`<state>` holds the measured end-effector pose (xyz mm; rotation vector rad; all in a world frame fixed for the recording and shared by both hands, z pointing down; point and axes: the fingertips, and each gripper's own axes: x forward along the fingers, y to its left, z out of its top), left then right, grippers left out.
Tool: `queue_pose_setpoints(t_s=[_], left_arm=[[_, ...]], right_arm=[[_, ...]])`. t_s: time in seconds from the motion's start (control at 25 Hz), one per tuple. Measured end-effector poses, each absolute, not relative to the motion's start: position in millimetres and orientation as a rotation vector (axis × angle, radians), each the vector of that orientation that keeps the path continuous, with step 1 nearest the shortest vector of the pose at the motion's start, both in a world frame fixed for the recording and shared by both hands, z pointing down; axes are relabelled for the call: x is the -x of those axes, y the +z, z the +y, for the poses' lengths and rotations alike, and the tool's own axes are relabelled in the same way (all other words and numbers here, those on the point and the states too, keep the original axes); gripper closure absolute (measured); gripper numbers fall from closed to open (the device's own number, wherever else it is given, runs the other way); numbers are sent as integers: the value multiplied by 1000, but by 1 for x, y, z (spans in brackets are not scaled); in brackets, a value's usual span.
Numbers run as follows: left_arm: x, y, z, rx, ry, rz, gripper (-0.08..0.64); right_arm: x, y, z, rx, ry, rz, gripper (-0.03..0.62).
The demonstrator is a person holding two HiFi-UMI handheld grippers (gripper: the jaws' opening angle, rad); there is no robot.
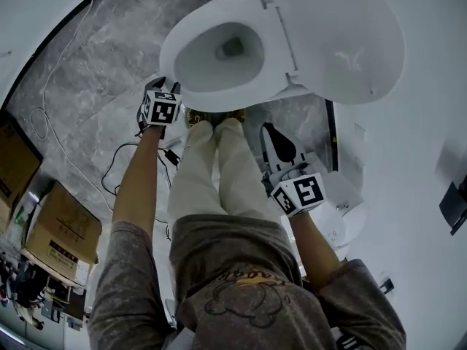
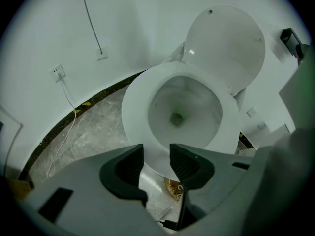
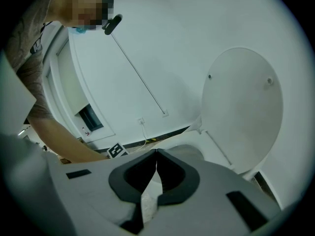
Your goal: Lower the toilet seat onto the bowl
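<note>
A white toilet stands ahead of me. Its seat ring (image 1: 175, 46) (image 2: 134, 113) lies flat on the bowl (image 1: 219, 57) (image 2: 179, 113), while the solid lid (image 1: 343, 35) (image 2: 226, 45) (image 3: 241, 107) is raised behind it. My left gripper (image 1: 166, 86) (image 2: 156, 154) is open with nothing between its jaws, just short of the bowl's front edge. My right gripper (image 1: 267, 128) (image 3: 156, 152) is shut and empty. It sits lower right of the bowl and points toward the raised lid.
Cardboard boxes (image 1: 62, 228) stand at the left on the grey marble floor (image 1: 87, 86), and a black cable (image 1: 109, 168) trails beside my legs (image 1: 215, 173). A white cord (image 2: 91, 21) and socket (image 2: 58, 73) are on the wall. A black fitting (image 1: 452, 203) sticks out of the right wall.
</note>
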<state>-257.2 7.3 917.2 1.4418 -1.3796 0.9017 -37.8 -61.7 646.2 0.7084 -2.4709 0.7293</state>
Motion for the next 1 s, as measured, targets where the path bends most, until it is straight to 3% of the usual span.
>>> queue_pose_setpoints(t_s=[0.2, 0.36, 1.0], left_arm=[[260, 914, 3, -1354, 813, -1396, 391], [260, 865, -18, -1422, 785, -1428, 394], [165, 496, -78, -1878, 365, -1490, 411]], right_arm=[[33, 635, -71, -720, 697, -2488, 566], [26, 606, -85, -756, 664, -2527, 566], [-8, 419, -102, -859, 535, -2769, 566]])
